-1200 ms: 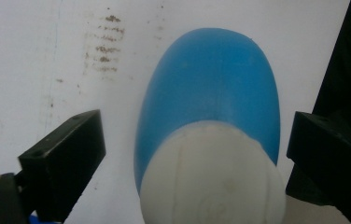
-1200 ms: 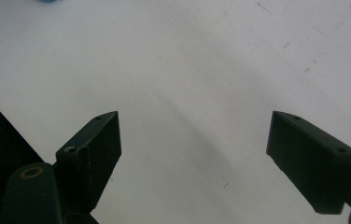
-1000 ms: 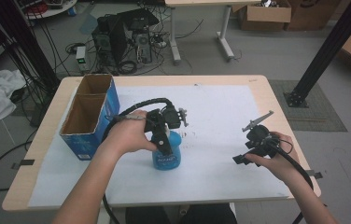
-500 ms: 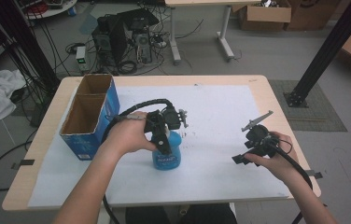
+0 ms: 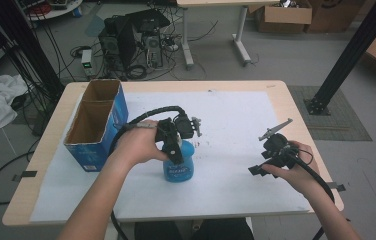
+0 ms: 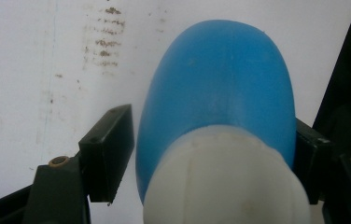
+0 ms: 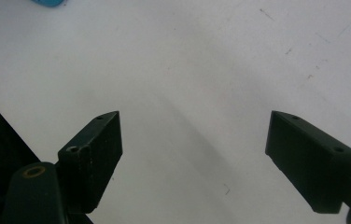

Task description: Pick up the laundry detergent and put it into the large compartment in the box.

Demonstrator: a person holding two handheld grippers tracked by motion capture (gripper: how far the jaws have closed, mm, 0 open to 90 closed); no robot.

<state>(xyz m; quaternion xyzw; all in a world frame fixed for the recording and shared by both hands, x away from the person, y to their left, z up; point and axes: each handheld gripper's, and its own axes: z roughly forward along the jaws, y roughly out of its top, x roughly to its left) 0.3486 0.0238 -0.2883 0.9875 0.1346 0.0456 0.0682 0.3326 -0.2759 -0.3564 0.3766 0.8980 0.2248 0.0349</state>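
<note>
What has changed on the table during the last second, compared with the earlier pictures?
Nothing has visibly changed. The left gripper stays at the blue bottle, its jaws on either side of it, and the right gripper stays open over the white sheet. The cardboard box has not moved.

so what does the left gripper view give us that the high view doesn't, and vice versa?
Left gripper view alone: how the jaws stand at the blue bottle, one jaw pressed to one flank and a thin gap at the other, plus the bottle's white cap and brown stains on the paper.

High view alone: the open cardboard box left of the bottle, the right hand-held gripper held apart above the paper, and the table edge.

Both: the blue bottle, standing upright on the white paper, with the left hand-held gripper around its top.
</note>
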